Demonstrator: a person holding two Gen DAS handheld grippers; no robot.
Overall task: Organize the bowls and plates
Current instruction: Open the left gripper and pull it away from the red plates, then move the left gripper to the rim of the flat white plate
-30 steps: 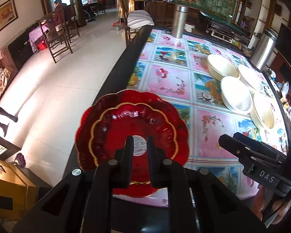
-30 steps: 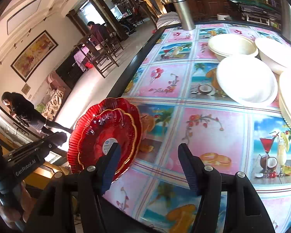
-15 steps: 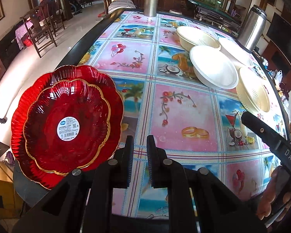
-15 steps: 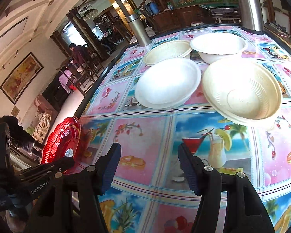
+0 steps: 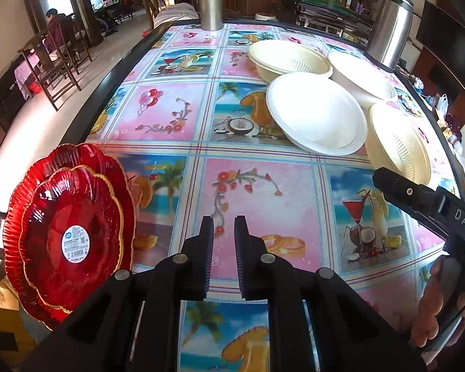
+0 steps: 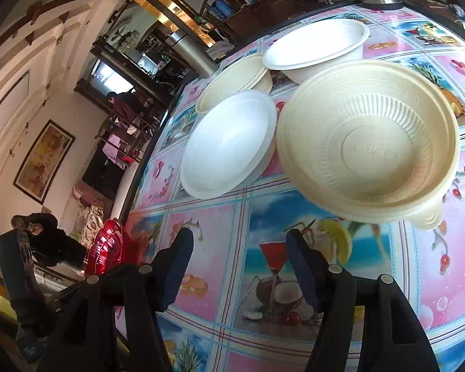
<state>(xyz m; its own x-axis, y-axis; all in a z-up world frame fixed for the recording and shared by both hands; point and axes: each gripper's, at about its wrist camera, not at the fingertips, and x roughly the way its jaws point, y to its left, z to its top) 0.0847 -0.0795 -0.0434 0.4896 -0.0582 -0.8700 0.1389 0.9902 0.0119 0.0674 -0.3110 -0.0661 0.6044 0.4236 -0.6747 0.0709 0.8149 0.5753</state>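
Two red scalloped plates (image 5: 68, 235) lie nested, the smaller on the larger, at the table's left edge. My left gripper (image 5: 224, 229) hangs shut and empty over the tablecloth to their right. Ahead sit a white plate (image 5: 316, 117), a ribbed cream bowl (image 5: 396, 142), a white bowl (image 5: 361, 76) and a second cream bowl (image 5: 290, 60). My right gripper (image 6: 240, 241) stands open with nothing between its fingers, just short of the near cream bowl (image 6: 369, 145) and right of the white plate (image 6: 229, 145). The red plates (image 6: 107, 248) show edge-on at far left.
Two steel flasks (image 5: 211, 0) (image 5: 392, 28) stand at the table's far end. The patterned tablecloth (image 5: 251, 192) has a dark table rim on its left. Chairs and a seated person (image 5: 54, 28) are beyond the table at left. Another person (image 6: 46, 241) stands in the room's background.
My left gripper let go of the smaller red plate, which now rests on the larger one. Both grippers have moved right, away from the red plates and closer to the white and cream dishes.
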